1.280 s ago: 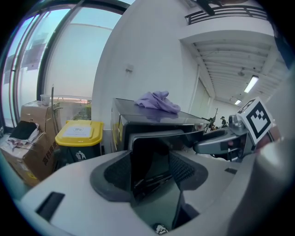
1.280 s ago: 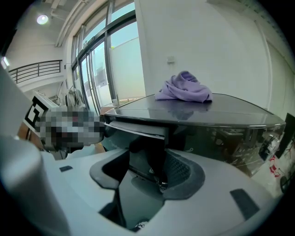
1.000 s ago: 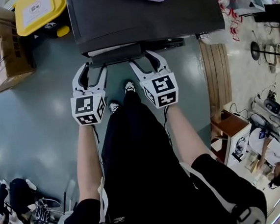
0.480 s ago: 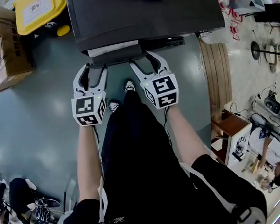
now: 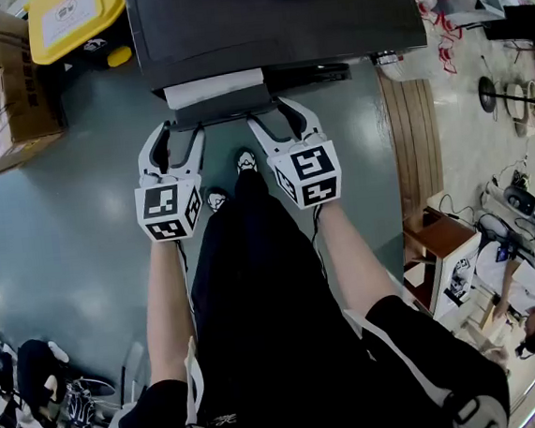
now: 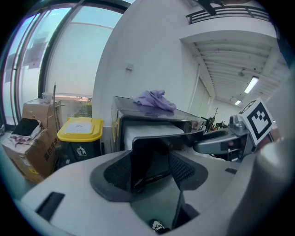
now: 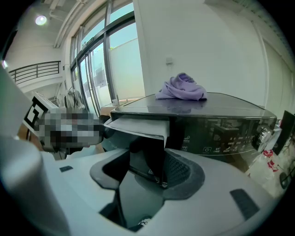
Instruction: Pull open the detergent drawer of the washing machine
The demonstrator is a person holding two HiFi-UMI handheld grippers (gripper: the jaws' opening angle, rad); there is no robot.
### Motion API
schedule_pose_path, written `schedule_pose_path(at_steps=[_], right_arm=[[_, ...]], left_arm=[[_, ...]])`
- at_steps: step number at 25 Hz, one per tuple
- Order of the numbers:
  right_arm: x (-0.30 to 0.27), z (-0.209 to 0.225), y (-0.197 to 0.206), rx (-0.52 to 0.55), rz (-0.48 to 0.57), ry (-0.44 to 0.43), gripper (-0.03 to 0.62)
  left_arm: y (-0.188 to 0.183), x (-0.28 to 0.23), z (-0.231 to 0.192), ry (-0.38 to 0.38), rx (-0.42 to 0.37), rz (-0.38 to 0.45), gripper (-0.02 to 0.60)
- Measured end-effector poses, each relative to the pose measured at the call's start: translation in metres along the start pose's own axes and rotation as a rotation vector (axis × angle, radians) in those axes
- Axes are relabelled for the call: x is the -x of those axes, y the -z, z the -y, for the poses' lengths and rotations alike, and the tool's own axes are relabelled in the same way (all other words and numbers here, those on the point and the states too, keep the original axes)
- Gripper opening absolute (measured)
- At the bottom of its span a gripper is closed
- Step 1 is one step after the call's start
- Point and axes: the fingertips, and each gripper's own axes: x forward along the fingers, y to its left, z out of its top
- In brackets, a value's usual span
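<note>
Left hand-held gripper [image 5: 182, 128] and right hand-held gripper [image 5: 273, 113] on part-open detergent drawer [image 5: 213, 88].

Washing machine [image 5: 278, 29] and jutting detergent drawer [image 5: 216, 91] block 12 o'clock; yellow-lidded bin [image 5: 75, 20] at 11; cardboard box [image 5: 3, 107] at 10; bare floor [image 5: 62, 228] open at 9; wooden board [image 5: 415, 138] at 2.

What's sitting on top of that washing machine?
A crumpled purple cloth lies on the washing machine, on its dark flat top. Whatever might sit beneath the cloth is covered.
</note>
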Motion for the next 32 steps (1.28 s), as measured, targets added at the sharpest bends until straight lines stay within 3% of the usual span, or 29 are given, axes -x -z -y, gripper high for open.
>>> schedule_pose_path(at_steps=[32], right_arm=[[0.029, -0.013, 0.025, -0.013, 0.009, 0.029, 0.235]], left_arm=[[0.022, 0.025, 0.020, 0.021, -0.007, -0.006, 0.253]])
